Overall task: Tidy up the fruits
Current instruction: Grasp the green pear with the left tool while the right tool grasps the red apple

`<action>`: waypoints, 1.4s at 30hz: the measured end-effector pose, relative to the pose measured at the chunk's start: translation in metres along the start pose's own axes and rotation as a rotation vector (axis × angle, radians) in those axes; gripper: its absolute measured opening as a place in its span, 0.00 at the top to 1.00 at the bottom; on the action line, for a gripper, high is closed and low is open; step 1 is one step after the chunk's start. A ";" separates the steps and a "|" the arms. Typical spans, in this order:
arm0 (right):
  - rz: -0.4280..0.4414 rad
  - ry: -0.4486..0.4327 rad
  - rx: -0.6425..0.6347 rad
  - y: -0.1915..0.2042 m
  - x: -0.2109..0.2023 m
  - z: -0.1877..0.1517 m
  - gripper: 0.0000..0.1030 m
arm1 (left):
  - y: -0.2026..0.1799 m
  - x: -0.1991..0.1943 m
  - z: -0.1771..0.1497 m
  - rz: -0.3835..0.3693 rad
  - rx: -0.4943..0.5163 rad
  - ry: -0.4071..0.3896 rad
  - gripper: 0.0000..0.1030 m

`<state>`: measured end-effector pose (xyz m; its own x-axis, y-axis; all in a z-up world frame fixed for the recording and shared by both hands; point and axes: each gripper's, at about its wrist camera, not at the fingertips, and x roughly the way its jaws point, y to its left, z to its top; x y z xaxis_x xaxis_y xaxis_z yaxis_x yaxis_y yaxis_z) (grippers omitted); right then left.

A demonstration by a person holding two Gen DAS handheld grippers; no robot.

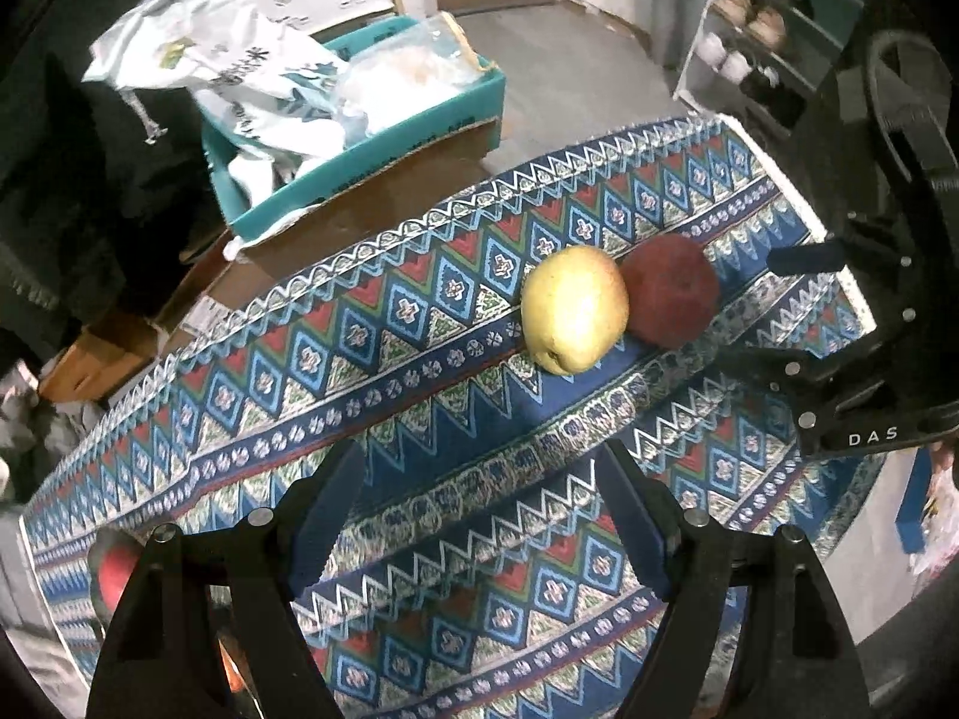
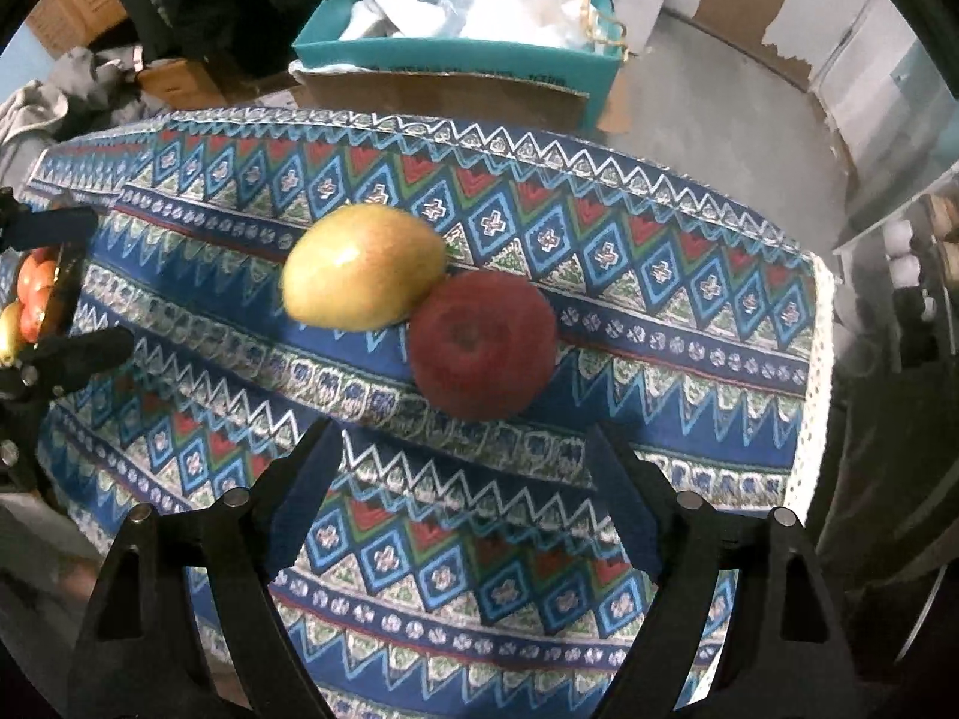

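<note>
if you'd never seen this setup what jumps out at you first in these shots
Two fruits lie touching near the middle of the patterned tablecloth: a yellow-green fruit and a dark red apple beside it. Both open grippers, left gripper and right gripper, point down at the cloth, holding nothing. Behind the table sits a teal bin stuffed with bags.

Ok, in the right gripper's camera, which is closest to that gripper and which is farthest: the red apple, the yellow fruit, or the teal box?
From the right gripper, whose jaws stand open and empty:
1. Red apple, just ahead of the fingers, a bit right, on the patterned cloth.
2. Yellow fruit, touching the apple, further back and left.
3. Teal box, past the cloth's far edge, at the top.
</note>
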<state>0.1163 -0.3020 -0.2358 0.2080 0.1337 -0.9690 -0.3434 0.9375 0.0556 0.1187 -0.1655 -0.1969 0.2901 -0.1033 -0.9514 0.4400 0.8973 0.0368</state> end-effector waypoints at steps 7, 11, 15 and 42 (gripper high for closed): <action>-0.021 0.038 -0.001 0.004 0.035 0.015 0.19 | -0.006 0.030 0.008 -0.009 0.042 0.017 0.22; -0.056 0.049 -0.033 0.008 0.048 0.023 0.20 | -0.007 0.042 0.012 -0.011 0.058 0.031 0.22; -0.062 0.050 -0.036 0.009 0.060 0.031 0.20 | -0.007 0.052 0.014 -0.010 0.070 0.045 0.22; -0.014 -0.016 0.188 -0.074 0.031 -0.001 0.28 | -0.043 0.090 0.061 -0.061 0.048 0.060 0.17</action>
<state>0.1471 -0.3676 -0.2707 0.2263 0.1239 -0.9662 -0.1633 0.9827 0.0877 0.1775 -0.2398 -0.2658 0.2111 -0.1299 -0.9688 0.4959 0.8684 -0.0083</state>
